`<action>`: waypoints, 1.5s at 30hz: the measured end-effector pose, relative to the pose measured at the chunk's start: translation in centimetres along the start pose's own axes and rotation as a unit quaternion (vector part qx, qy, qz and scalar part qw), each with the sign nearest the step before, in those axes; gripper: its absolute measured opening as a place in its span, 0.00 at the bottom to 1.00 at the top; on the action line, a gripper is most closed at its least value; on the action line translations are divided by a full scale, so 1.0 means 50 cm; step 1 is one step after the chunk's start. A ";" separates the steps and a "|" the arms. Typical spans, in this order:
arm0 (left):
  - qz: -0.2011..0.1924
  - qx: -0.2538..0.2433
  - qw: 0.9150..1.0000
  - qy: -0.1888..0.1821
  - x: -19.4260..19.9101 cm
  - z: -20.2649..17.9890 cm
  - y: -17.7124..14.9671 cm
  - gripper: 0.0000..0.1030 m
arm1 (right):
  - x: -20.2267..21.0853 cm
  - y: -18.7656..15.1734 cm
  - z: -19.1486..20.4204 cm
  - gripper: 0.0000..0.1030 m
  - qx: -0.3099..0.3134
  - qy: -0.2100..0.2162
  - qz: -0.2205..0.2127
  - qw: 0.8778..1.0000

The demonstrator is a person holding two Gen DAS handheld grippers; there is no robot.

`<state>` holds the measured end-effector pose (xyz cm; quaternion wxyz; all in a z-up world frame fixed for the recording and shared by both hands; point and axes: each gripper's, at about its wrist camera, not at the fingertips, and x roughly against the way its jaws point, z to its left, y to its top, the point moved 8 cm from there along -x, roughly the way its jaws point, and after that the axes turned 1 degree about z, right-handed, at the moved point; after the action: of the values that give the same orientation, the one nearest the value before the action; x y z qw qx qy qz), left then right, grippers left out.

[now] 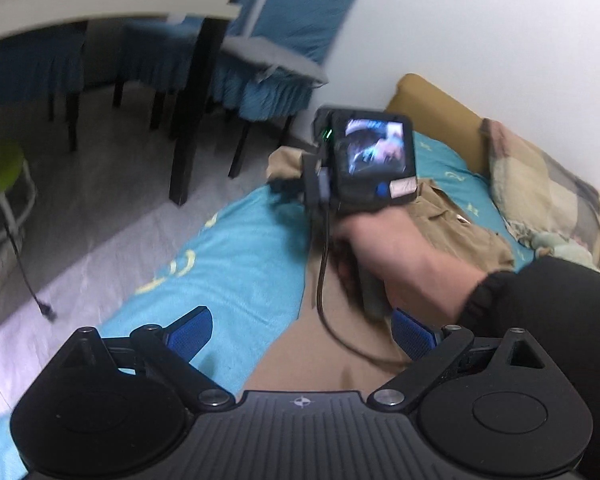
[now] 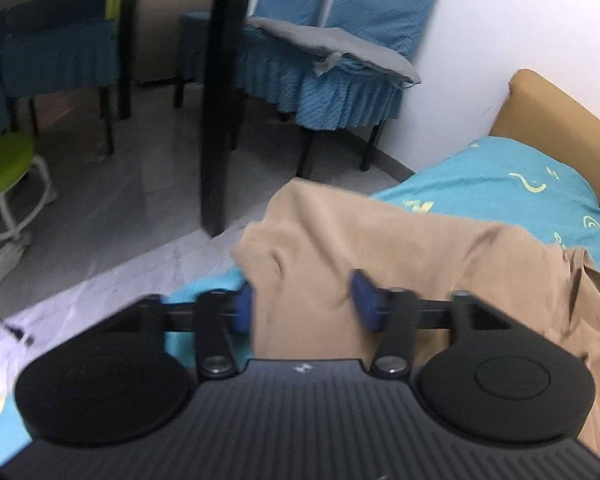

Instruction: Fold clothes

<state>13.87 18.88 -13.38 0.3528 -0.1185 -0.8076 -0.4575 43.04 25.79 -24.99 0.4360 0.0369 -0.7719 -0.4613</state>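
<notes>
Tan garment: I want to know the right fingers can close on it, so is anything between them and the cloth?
Nothing visible: the tan garment already lies between the right fingers.

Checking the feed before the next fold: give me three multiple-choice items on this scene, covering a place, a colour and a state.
1. Where does the tan garment lie?
A. on the green stool
B. on the teal bed cover
C. on a chair seat

2. What colour are the pads on the jaws?
A. red
B. white
C. blue

3. How do the left gripper's jaws stand?
A. open, gripping nothing
B. shut on the garment
C. shut on a cable

Answers: 1 B, the tan cloth spreads over the teal cover. 2 C, both wrist views show blue pads. 3 A, the pads stand wide apart with only bedding below them.
</notes>
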 end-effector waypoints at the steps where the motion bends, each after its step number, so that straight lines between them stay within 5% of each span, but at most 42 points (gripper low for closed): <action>1: 0.001 0.002 1.000 0.002 -0.006 0.004 0.001 0.95 | -0.005 0.006 -0.002 0.19 -0.003 0.004 0.001 1.000; 4: -0.004 0.005 1.000 0.012 -0.007 0.008 -0.004 0.95 | 0.014 0.021 -0.011 0.10 -0.004 0.006 -0.015 1.000; 10: -0.042 0.000 0.998 0.035 0.022 0.015 0.010 0.95 | 0.176 0.066 -0.121 0.09 -0.062 -0.048 -0.135 0.988; 16: -0.052 -0.031 0.998 0.030 0.054 -0.020 -0.004 0.95 | 0.360 -0.015 -0.354 0.09 -0.221 -0.160 -0.203 0.940; 22: -0.039 -0.077 0.996 0.022 0.036 -0.073 -0.033 0.95 | 0.361 -0.240 -0.537 0.12 -0.390 -0.199 -0.130 0.889; 23: -0.037 -0.086 0.995 0.022 0.027 -0.080 -0.037 0.95 | 0.346 -0.265 -0.544 0.17 -0.399 -0.186 -0.116 0.890; 25: -0.033 -0.101 0.994 0.021 0.011 -0.095 -0.044 0.95 | 0.321 -0.306 -0.547 0.51 -0.400 -0.166 -0.090 0.897; 26: -0.031 -0.108 0.994 0.019 0.004 -0.102 -0.047 0.95 | 0.313 -0.323 -0.544 0.78 -0.393 -0.159 -0.078 0.902; 27: -0.029 -0.114 0.993 0.018 -0.003 -0.110 -0.051 0.95 | 0.319 -0.329 -0.537 0.86 -0.382 -0.162 -0.078 0.907; 36: -0.036 -0.164 0.986 0.004 -0.007 -0.151 -0.065 0.95 | 0.472 -0.303 -0.459 0.84 -0.328 -0.148 -0.104 0.927; 41: -0.028 -0.185 0.982 -0.020 0.020 -0.174 -0.076 0.95 | 0.653 -0.321 -0.391 0.84 -0.330 -0.136 -0.113 0.927; 45: -0.017 -0.238 0.970 -0.041 0.045 -0.219 -0.114 0.95 | 0.794 -0.369 -0.330 0.84 -0.335 -0.134 -0.106 0.927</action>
<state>14.37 6.45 -11.97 0.2734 -0.2040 -0.6908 -0.6375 23.83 -14.22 -10.16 0.2642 -0.0915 -0.6149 -0.7374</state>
